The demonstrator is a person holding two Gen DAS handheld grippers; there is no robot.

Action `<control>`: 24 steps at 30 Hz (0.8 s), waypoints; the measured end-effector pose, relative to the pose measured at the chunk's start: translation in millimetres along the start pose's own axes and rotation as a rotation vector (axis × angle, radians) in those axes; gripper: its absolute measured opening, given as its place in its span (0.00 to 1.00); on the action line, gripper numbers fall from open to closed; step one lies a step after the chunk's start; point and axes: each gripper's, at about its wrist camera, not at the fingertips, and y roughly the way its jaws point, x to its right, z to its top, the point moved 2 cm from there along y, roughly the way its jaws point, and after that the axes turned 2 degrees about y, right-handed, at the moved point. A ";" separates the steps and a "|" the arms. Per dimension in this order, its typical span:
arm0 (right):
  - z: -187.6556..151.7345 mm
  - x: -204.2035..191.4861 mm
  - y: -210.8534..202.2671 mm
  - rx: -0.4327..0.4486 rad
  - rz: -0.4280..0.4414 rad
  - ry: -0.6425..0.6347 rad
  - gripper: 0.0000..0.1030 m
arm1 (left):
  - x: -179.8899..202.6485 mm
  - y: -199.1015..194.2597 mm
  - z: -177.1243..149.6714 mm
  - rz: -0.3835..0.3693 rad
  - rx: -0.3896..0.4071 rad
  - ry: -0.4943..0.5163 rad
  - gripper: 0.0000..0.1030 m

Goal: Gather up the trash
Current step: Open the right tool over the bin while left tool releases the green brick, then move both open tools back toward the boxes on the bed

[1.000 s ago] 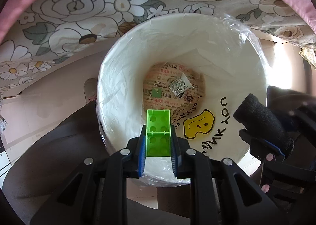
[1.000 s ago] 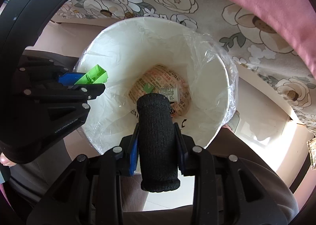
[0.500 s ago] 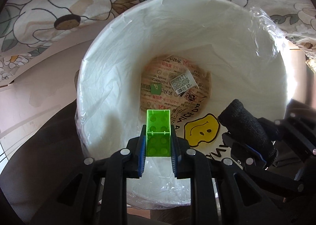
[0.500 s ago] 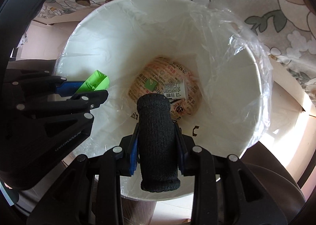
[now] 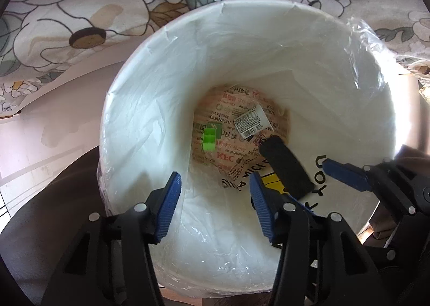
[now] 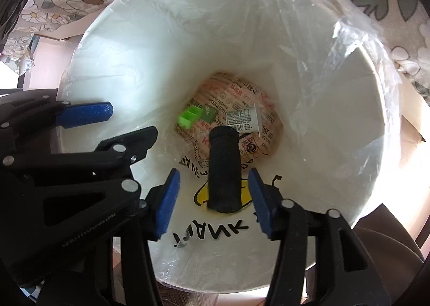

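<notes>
Item: drop into lined bin. You are spreading both grippers' fingers, left gripper and right gripper; green block and black roll are falling free. Keep both over the bin's middle.

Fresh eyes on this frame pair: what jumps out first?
The white bin with its clear liner fills both views, seen from above. Both grippers sit over its mouth with jaws that have just been opening: the green block lies clear of the left gripper, down by the printed wrapper on the bottom. The black foam cylinder is loose between the right gripper pads, touching neither.
</notes>
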 end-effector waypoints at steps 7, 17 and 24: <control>-3.1 14.5 -19.9 0.020 0.040 0.053 0.56 | -5.5 -9.6 -0.9 -0.033 0.015 -0.036 0.58; -17.6 5.9 -32.3 0.049 -0.026 0.005 0.56 | -8.4 -29.4 -8.9 -0.103 0.085 -0.053 0.58; -33.7 2.8 -55.4 0.073 -0.015 0.020 0.56 | -12.3 -53.2 -25.0 -0.117 0.174 -0.061 0.60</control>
